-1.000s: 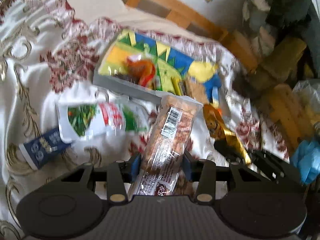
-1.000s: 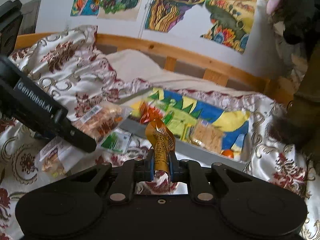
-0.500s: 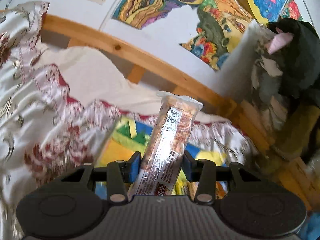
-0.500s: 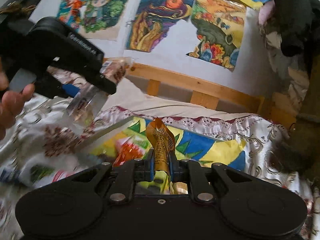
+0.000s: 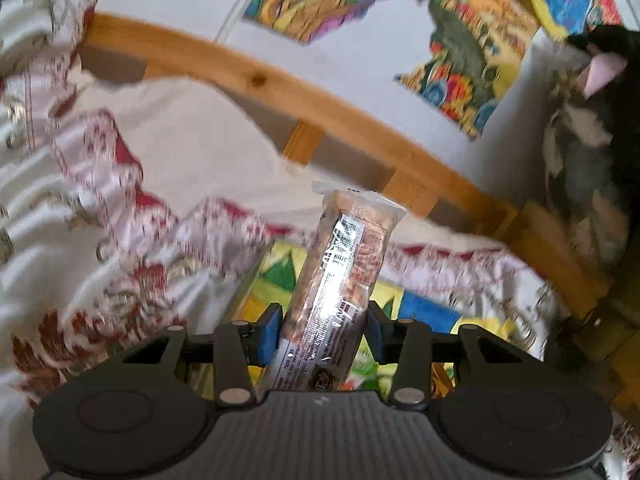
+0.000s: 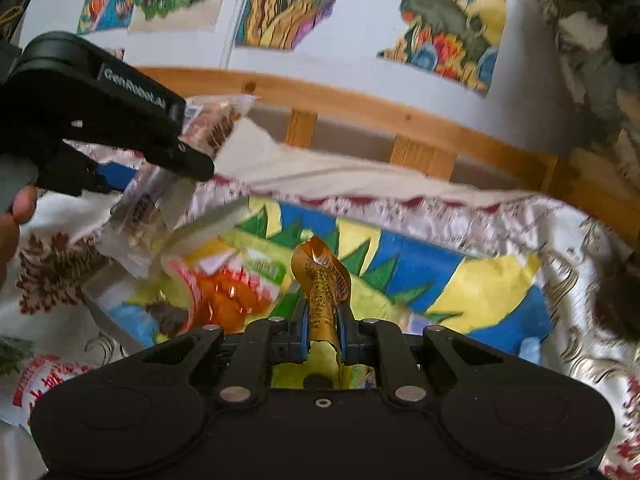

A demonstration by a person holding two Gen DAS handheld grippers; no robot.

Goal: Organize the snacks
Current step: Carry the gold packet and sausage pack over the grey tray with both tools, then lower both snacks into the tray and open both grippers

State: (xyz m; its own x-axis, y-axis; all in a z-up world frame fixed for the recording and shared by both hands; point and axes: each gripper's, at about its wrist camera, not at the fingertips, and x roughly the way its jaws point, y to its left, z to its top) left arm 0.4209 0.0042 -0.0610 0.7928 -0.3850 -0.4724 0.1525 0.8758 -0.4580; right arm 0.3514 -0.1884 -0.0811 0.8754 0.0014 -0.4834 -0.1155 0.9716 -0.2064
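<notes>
My left gripper (image 5: 322, 328) is shut on a long clear packet of brown snack bars (image 5: 340, 276), which stands up between the blue pads. From the right wrist view that same left gripper (image 6: 120, 128) hangs in the air at the left with the clear packet (image 6: 160, 184) drooping from it. My right gripper (image 6: 323, 320) is shut on a crumpled gold wrapper (image 6: 322, 280). Both hover over a colourful box (image 6: 420, 268) with yellow, blue and green shapes inside. An orange snack bag (image 6: 224, 292) lies in the box.
The box rests on a white bedcover with red flowers (image 5: 80, 184). A wooden bed rail (image 6: 400, 116) and a wall with bright pictures (image 6: 440, 12) stand behind. A red-and-white packet (image 6: 44, 380) lies at the lower left. A hand (image 6: 12, 220) grips the left tool.
Both grippers lifted off the bedcover and swung toward the box and headboard, each keeping its packet. The loose packets on the bed dropped out of the left wrist view.
</notes>
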